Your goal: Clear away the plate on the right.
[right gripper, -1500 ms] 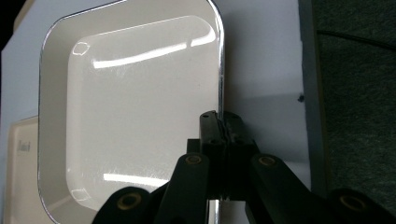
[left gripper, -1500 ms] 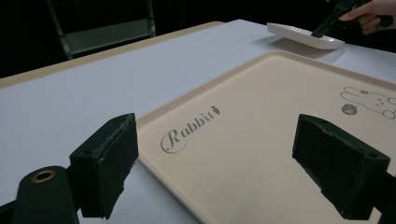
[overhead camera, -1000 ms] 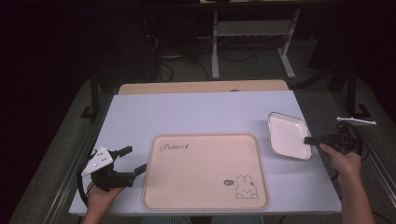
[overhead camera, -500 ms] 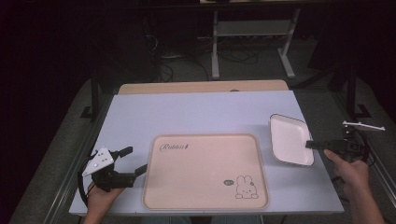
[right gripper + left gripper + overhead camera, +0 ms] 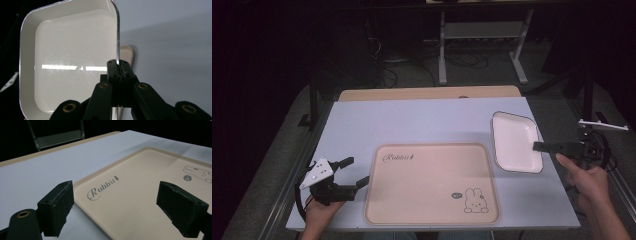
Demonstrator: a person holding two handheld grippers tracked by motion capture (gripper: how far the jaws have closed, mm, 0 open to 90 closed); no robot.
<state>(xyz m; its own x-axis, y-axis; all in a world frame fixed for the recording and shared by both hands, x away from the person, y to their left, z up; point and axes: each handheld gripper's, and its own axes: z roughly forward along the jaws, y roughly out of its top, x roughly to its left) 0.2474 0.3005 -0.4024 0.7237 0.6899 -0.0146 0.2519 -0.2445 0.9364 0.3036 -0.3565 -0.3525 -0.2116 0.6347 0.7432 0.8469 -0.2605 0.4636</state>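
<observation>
**White dish pinched by its rim at the right, tray flat in the middle**

High view: a pale lilac-grey tabletop [image 5: 412, 125] takes up the middle of the frame, with a strip of light wood along its far edge. On it, low and centre, lies a beige rectangular plastic tray [image 5: 432, 182] with rounded corners, script lettering at its upper left and a small rabbit drawing at its lower right. Right of the tray, in the right-middle of the frame, is a white square dish with a thin dark rim [image 5: 516, 141]. The right gripper [image 5: 538, 146] reaches in from the right edge, its black jaws clenched on the near right rim of the dish, the person's hand [image 5: 588, 181] below it. At the lower left, the left gripper [image 5: 353, 172] sits just beside the tray's left edge, jaws spread apart and nothing between them; a grey three-cornered plate sits on top of it.

Left gripper view: the two black jaws rise from the lower left and lower right corners, standing wide apart and released. Between and beyond them lies the beige tray [image 5: 140, 195], its script lettering at centre and the rabbit drawing at the right edge. The lilac-grey tabletop [image 5: 50, 170] stretches across the upper left.

Right gripper view: the jaws meet at lower centre, pressed shut on the thin rim of the white dish [image 5: 70, 62], which fills the left half of the frame with its inside facing the camera. Strip lights glint on its floor. The tabletop [image 5: 170, 50] fills the right half, and a corner of the beige tray [image 5: 127, 56] peeks out just right of the rim.
</observation>
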